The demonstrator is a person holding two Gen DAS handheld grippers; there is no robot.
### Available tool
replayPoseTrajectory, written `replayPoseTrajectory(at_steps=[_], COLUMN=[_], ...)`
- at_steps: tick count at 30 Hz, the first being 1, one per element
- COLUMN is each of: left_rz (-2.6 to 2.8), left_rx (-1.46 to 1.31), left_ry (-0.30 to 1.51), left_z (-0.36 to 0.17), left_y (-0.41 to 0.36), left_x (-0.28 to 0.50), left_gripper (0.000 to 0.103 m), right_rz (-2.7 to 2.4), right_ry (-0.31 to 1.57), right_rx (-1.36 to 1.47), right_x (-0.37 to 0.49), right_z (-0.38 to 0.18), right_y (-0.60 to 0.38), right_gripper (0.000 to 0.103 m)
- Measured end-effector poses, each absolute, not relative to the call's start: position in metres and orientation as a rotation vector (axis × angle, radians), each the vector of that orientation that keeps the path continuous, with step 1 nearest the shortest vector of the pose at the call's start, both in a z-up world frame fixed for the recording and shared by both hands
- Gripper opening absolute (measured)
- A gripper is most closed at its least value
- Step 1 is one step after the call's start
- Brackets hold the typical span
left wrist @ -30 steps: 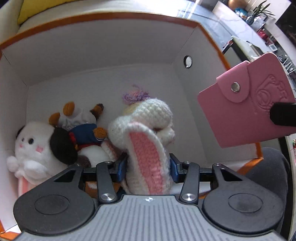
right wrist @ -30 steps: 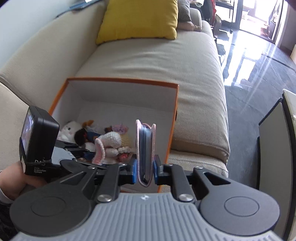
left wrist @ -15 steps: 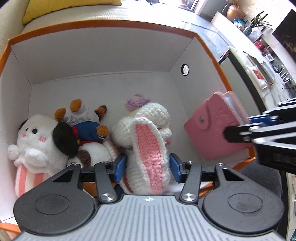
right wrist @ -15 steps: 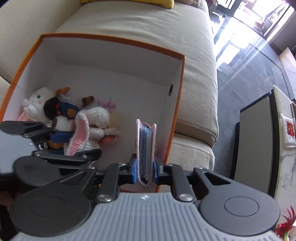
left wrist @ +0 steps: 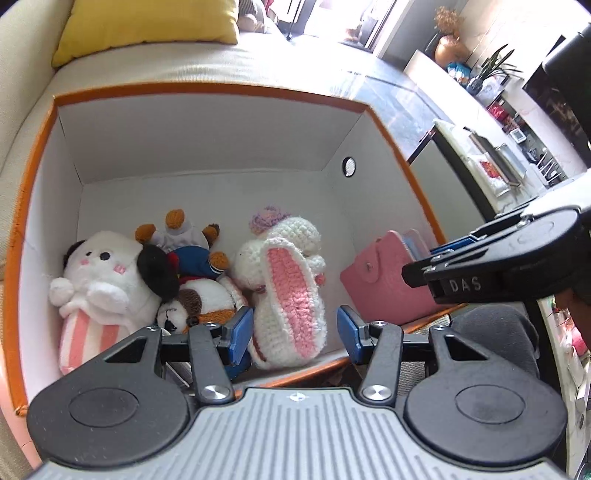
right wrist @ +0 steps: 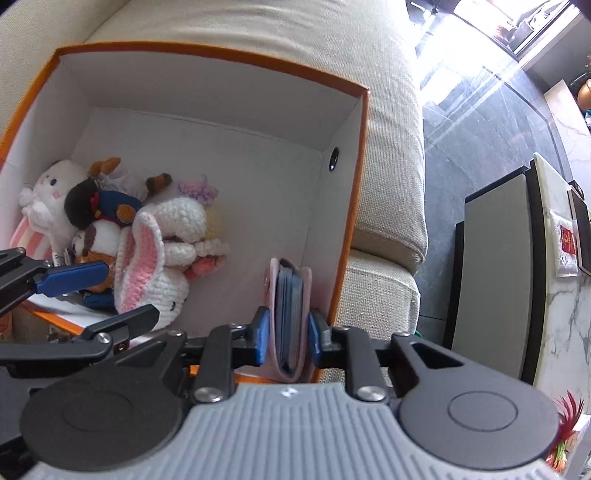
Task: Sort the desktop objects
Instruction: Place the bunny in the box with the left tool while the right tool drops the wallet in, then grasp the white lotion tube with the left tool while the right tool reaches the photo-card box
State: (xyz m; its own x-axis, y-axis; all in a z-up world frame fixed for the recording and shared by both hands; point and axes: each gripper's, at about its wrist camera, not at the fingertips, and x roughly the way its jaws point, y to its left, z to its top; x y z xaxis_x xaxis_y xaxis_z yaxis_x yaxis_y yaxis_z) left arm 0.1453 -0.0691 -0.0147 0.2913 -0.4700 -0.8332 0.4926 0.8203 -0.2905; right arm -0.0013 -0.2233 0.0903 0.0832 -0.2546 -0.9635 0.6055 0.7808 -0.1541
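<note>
Left tongs (left wrist: 293, 330) open, right tongs (right wrist: 286, 338) gripping wallet (right wrist: 288, 314)

1 orange box (left wrist: 402, 162), 1 pink card holder (left wrist: 380, 284), 1 yellow cushion (left wrist: 147, 29), seemingly 4 plush toys (left wrist: 99, 280).

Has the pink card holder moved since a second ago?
Yes. The pink card holder has gone down from above the box's rim into the box, by the right wall.

A beige woven-fabric sofa (right wrist: 388, 122) fills the background, with a yellow square cushion (left wrist: 147, 27) resting on its seat. Beyond it lies a glossy dark tiled floor (right wrist: 480, 122). A white marble-topped counter (right wrist: 565, 295) stands at the right, and a green potted plant (left wrist: 495, 68) sits farther back.
</note>
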Motion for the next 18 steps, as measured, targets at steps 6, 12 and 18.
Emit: replayPoseTrajectory(at_steps=[6,12,18], left_rz=[-0.672,-0.724,-0.692], left_rx=[-0.003,0.012,0.031], left_ry=[1.014,0.919,0.927], left_z=[0.01,0.041,0.038], left_y=[-0.059,-0.039,-0.016], left_x=[0.127,0.094,0.066], left_gripper=[0.059,0.059,0.059], right_rz=[-0.637,-0.511,-0.46], right_ry=[1.253,1.033,0.937], right_rx=[0.328,0.365,0.376], right_x=[-0.016,-0.058,-0.097], right_z=[0.115,0.147,0.146], right_y=[-0.217,-0.194,-0.166], right_gripper=[0.028,0.035,0.035])
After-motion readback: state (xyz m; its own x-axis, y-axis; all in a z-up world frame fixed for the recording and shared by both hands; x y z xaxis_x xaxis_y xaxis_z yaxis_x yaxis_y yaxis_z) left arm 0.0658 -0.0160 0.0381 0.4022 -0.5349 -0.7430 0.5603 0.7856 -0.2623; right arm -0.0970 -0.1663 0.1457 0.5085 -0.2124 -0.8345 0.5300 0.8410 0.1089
